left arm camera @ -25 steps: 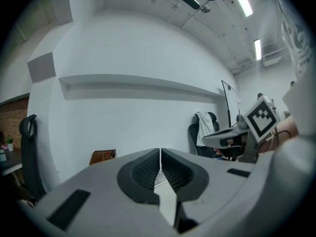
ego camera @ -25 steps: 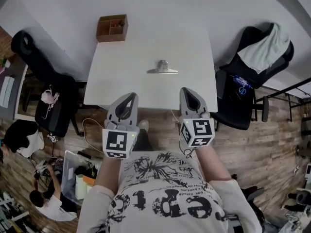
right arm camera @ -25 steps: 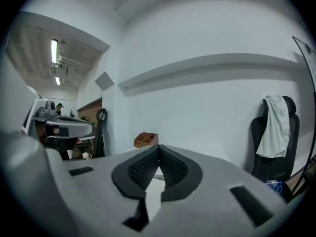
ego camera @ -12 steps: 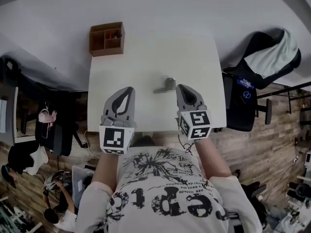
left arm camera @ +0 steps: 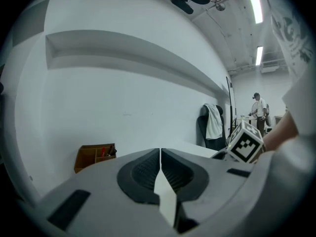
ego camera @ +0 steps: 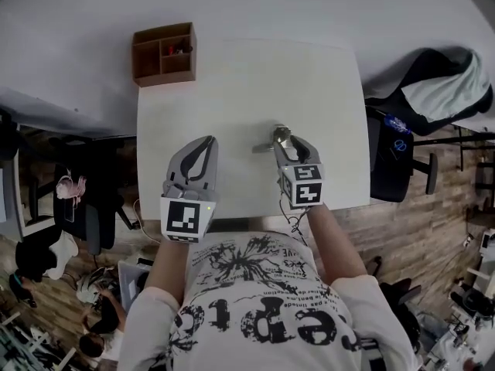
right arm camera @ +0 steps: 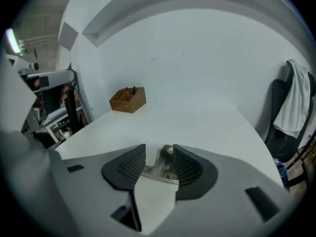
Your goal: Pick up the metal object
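Note:
The metal object (ego camera: 265, 144), a shiny flat clip with a raised handle, lies on the white table (ego camera: 232, 76) near its middle. My right gripper (ego camera: 279, 141) has its tips at the object's right end. In the right gripper view the metal object (right arm camera: 163, 168) sits between the two dark pads, with a gap showing on the left side; the jaws are opening. My left gripper (ego camera: 206, 143) hovers over the table's near left part, apart from the object, with its jaws pressed together and nothing in them (left arm camera: 161, 154).
A brown wooden organiser box (ego camera: 163, 54) stands at the table's far left corner, also seen as the box (right arm camera: 128, 99) in the right gripper view. A black chair with a pale cloth (ego camera: 421, 99) stands to the right of the table. Wall behind.
My right gripper has moved forward over the table to the metal object, and its jaws have parted around it. The left gripper has kept about its place.

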